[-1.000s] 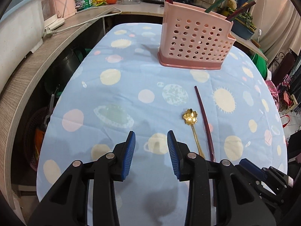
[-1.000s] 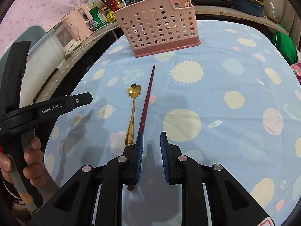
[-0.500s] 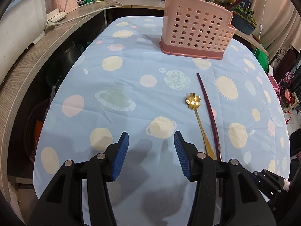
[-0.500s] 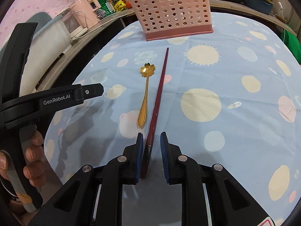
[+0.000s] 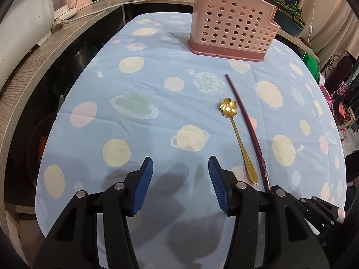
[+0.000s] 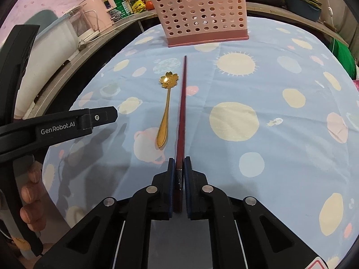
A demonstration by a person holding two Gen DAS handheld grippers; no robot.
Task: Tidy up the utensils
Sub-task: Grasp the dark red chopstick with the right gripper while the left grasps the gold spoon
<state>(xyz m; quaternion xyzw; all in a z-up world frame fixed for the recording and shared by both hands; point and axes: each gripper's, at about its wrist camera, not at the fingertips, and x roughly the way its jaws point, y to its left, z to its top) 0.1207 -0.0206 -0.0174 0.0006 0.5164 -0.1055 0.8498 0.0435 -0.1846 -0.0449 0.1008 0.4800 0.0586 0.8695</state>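
— Dark red wood, that chopstick (image 6: 182, 103): my right gripper (image 6: 178, 168) has just closed on its thick near end, blue pads pressed to both sides. The gripper tilts steeply down over the tablecloth (image 6: 258, 85).

— And your left?

— My left gripper (image 5: 180, 182) tilts down too, over bare cloth, nothing between its fingers (image 5: 143, 183). Its jaws have just been opening and stand about half wide.

— Which way does the chopstick point?

— Its long axis runs straight away from me, thin tip toward the pink basket (image 6: 199, 13) at the far end of the table. The tip stops short of the basket's base. Whether the far end rests on the cloth or is a little lifted, I cannot tell.

— The spoon?

— The gold spoon (image 6: 166, 109) lies flat just left of the chopstick, nearly parallel, flower bowl toward the basket, handle toward me. They are close but apart.

— What does each camera give you that the other doesn't?

— The right view shows the grip itself, plus my left gripper's side with its white lettering and my fingers (image 6: 30, 192) round its handle. The left view hides the grip: the chopstick (image 5: 245, 123) disappears behind my left gripper's finger. It shows the spoon (image 5: 237, 134) and chopstick off to the right, and the basket (image 5: 233, 27) from its other corner, with the stepped notch in its wall.
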